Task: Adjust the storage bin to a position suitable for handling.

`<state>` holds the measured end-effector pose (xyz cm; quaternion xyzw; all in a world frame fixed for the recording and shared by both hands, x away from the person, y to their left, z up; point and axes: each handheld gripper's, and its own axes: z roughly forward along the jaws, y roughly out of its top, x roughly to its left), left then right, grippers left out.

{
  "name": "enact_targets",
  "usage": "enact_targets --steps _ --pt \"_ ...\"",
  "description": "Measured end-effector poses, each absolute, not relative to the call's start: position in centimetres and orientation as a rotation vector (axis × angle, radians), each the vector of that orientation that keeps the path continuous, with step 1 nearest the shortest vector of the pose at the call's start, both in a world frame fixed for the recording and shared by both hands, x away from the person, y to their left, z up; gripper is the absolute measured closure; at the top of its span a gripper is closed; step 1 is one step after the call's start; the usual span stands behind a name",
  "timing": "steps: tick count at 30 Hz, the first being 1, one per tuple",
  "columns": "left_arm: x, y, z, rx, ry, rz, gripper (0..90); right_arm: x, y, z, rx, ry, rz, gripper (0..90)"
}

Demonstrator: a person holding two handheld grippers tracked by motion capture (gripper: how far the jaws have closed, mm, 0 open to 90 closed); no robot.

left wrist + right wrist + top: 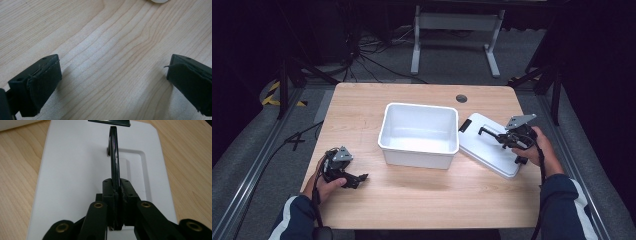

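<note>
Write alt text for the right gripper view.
The right gripper is shut on the upright black handle of a white lid, which lies on the wooden table. A black latch sits at the lid's far edge.

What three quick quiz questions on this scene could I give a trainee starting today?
1. True or false: the right gripper is shut on the lid's handle.
2. Where does the lid lie: inside the bin, or on the table beside it?
3. How do the left gripper's jaws stand?

Key: 1 true. 2 on the table beside it. 3 open, with nothing between them.
</note>
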<state>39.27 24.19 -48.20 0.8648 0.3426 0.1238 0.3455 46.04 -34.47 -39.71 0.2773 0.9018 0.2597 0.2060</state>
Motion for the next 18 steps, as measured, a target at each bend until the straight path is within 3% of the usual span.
enact_targets --steps 5,7,18 --pt "39.3 24.2 -48.2 2.246 0.885 0.322 0.1 46.2 -34.39 -39.85 0.795 2.488 0.742 82.9" --pt "39.31 24.21 -48.21 2.245 0.884 0.323 0.1 46.21 -34.39 -39.93 0.818 2.484 0.744 77.2" --pt "39.32 24.22 -48.2 2.246 0.882 0.321 0.1 45.31 -34.53 -39.0 0.831 2.435 0.804 68.8"
